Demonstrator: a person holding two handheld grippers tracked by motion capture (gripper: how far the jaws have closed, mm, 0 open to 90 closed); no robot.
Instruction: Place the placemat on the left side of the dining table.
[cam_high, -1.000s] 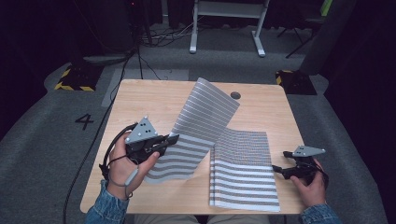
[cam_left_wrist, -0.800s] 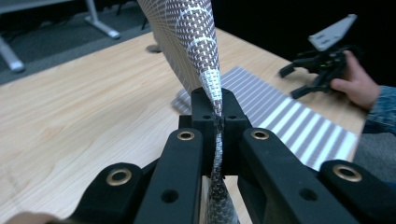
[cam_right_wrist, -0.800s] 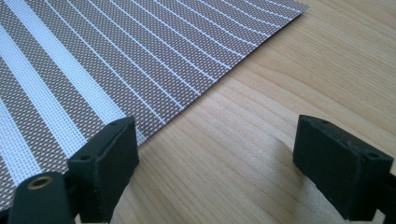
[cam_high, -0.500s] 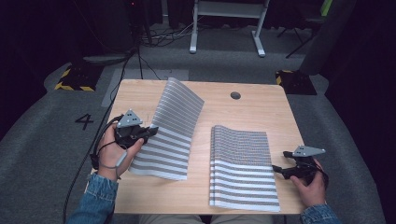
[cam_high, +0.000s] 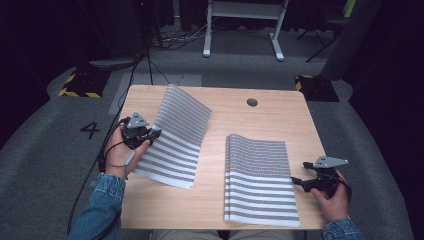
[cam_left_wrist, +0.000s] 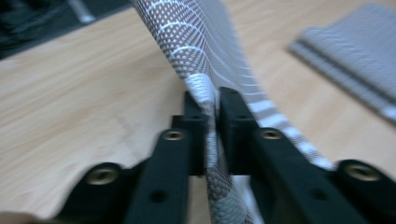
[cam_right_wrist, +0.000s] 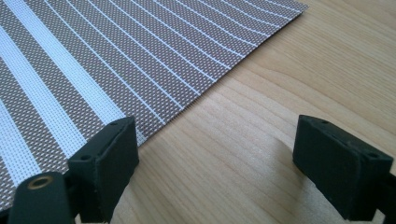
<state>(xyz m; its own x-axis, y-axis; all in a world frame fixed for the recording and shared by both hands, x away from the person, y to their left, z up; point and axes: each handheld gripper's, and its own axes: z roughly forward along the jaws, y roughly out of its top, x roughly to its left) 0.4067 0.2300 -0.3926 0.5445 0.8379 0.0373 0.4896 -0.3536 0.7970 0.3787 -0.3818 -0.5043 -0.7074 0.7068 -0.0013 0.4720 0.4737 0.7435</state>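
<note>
Two striped woven mats on a light wood-grain tabletop. Left mat: rectangular, long axis running from the near-left part of the tabletop toward the far edge, slightly tilted right; its near half lies flat, its far half is lifted and bowed upward, top edge reaching near the far-left corner. Left gripper has its jaws closed on the mat's left edge about midway along; in the left gripper view the mesh is pinched between the two black jaws and curls up and away. Right mat: flat on the near-right part, long axis near-to-far, near edge close to the tabletop's front edge, a low ridge at the far end. Both mats are a fine plastic-looking mesh, grey-brown with white stripes, wide at one end and thin at the other. Right gripper rests on bare wood just beside the right mat's right edge, jaws parted; in the right gripper view the mat's edge lies by one jaw, wood between them. Bare wood separates the mats and covers the far-right area around a small round hole. Grey carpet surrounds the tabletop.
</note>
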